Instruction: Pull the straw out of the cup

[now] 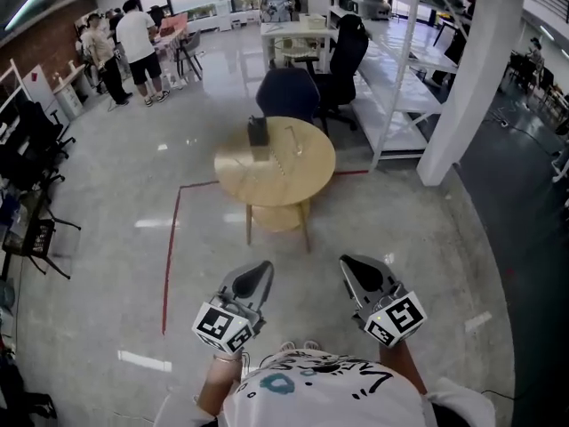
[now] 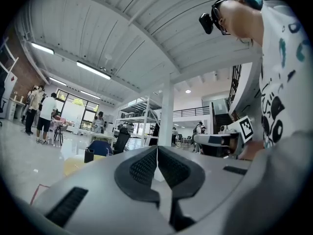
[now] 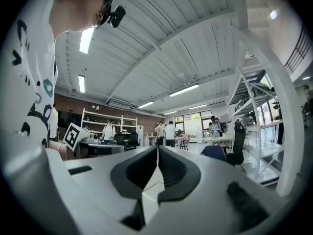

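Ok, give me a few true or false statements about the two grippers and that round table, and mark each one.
1. The left gripper and right gripper are held near the person's body, well short of the round table. True.
2. The left gripper's jaws are wide apart. False: they are together, with nothing between them.
3. The right gripper grips a straw. False: its jaws are together and empty.
4. A dark box stands on the table. True.
5. The tabletop is white. False: it is light wood.
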A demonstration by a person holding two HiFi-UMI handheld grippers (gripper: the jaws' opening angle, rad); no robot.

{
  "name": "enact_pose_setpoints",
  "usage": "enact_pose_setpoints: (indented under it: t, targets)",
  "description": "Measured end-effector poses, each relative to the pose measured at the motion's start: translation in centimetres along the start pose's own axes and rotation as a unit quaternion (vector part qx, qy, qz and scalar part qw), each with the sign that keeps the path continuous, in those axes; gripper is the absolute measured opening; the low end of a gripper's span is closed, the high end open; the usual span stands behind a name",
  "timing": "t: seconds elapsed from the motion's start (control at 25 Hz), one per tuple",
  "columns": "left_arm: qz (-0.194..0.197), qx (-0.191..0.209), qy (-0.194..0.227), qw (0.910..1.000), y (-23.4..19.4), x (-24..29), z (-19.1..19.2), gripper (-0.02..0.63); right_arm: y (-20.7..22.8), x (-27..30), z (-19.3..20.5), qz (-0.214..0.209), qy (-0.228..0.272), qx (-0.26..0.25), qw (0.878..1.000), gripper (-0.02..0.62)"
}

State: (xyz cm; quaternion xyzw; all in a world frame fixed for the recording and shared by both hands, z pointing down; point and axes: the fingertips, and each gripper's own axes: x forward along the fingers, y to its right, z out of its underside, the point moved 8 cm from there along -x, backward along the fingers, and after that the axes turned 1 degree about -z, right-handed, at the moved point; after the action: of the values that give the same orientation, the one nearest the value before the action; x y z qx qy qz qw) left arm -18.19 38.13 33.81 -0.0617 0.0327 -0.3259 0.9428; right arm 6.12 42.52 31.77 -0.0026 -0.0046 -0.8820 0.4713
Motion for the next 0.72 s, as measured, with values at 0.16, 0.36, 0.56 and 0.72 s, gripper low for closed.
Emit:
enact_pose_setpoints:
  t: [0.16, 0.36, 0.56, 0.72]
  targets:
    - [-0.005, -0.006, -0.002, 1.0, 0.5, -0.1, 0.3, 0.018, 0.3, 0.7, 0.3, -0.017, -0.007, -0.009, 1.0, 0.029]
    - [-0.031, -0.005, -0.003, 0.9995, 1.1, -0.7, 0.5, 0.018, 0.6, 1.6, 0.6, -0.043, -0.01, -0.013, 0.999, 0.029]
    - [-0.056, -0.005, 0.0, 0.9984, 1.1, 0.0, 1.2, 0.018, 2.1, 1.9, 1.3, -0.059, -0.013, -0.015, 0.998, 0.029]
    - [-0.078, -0.007, 0.009, 0.9969, 1.4, 1.1, 1.6, 0.018, 3.9, 1.8, 1.4, -0.071, -0.01, -0.019, 0.997, 0.029]
